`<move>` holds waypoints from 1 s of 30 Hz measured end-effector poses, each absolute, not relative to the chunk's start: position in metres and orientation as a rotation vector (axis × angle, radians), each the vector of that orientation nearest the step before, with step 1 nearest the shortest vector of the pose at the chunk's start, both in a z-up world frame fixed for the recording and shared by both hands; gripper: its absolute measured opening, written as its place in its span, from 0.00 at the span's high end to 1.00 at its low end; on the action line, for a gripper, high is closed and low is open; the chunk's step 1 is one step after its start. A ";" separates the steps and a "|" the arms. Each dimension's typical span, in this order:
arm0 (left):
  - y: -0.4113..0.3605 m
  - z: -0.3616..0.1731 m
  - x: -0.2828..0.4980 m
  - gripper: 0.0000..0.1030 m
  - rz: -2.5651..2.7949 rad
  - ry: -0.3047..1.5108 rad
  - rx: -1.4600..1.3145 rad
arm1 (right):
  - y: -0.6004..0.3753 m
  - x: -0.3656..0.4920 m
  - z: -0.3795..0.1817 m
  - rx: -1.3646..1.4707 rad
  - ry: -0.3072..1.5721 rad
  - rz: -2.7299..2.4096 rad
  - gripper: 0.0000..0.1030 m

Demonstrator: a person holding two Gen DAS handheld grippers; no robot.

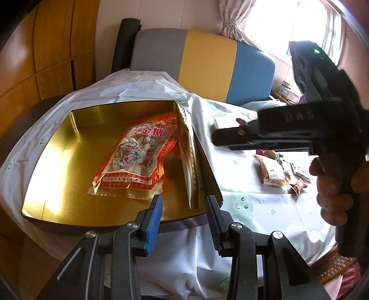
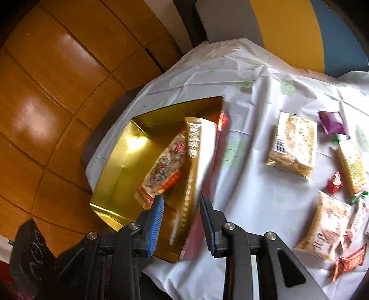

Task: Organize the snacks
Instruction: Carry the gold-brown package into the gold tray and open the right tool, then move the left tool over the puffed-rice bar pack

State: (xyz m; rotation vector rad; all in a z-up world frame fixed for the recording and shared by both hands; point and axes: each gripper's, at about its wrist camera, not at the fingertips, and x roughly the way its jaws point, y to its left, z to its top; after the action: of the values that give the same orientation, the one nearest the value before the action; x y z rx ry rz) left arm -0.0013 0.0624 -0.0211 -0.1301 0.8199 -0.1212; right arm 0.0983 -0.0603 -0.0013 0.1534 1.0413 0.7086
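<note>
Snack packets going into the gold tin on the table.

Gold tin (image 1: 57, 161) at the table's left edge holds an orange candy bag (image 1: 136, 159), with a slim gold pouch (image 2: 193, 173) leaning on its right wall. We judge both light, crinkly and slippery: pinch a sealed edge. Left gripper (image 1: 184, 207) and right gripper (image 2: 182, 207) both spread, empty.

We see a counter under a white cloth (image 1: 265, 226) with pale green prints. Behind it stands a chair back (image 1: 203, 62) in grey, yellow and blue. Wooden panels (image 1: 53, 50) cover the wall, and a bright curtained window (image 1: 288, 20) gives daylight.
</note>
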 end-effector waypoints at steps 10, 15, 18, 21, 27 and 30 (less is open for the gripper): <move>0.053 -0.020 0.000 0.54 -0.136 0.821 -0.104 | -0.125 0.085 -0.005 -0.008 1.032 0.535 0.68; 0.040 -0.019 0.000 0.54 -0.175 0.826 -0.074 | -0.191 0.092 -0.007 -0.021 1.058 0.366 0.63; 0.031 -0.018 0.002 0.54 -0.197 0.835 -0.056 | -0.235 0.099 -0.009 -0.018 1.066 0.243 0.62; 0.021 -0.016 0.006 0.54 -0.207 0.842 -0.029 | -0.277 0.104 -0.012 0.008 1.069 0.081 0.62; 0.001 -0.007 0.020 0.38 -0.223 0.852 -0.006 | -0.348 0.109 -0.026 0.273 1.065 -0.119 0.62; -0.013 -0.004 0.030 0.33 -0.225 0.858 0.012 | -0.368 0.106 -0.026 0.362 1.045 -0.176 0.60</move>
State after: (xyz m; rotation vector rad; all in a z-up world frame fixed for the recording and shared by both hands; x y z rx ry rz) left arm 0.0297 -0.0126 -0.0044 0.0123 0.8577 -0.2250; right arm 0.1064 -0.3681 -0.0263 0.3618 1.0447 -0.1764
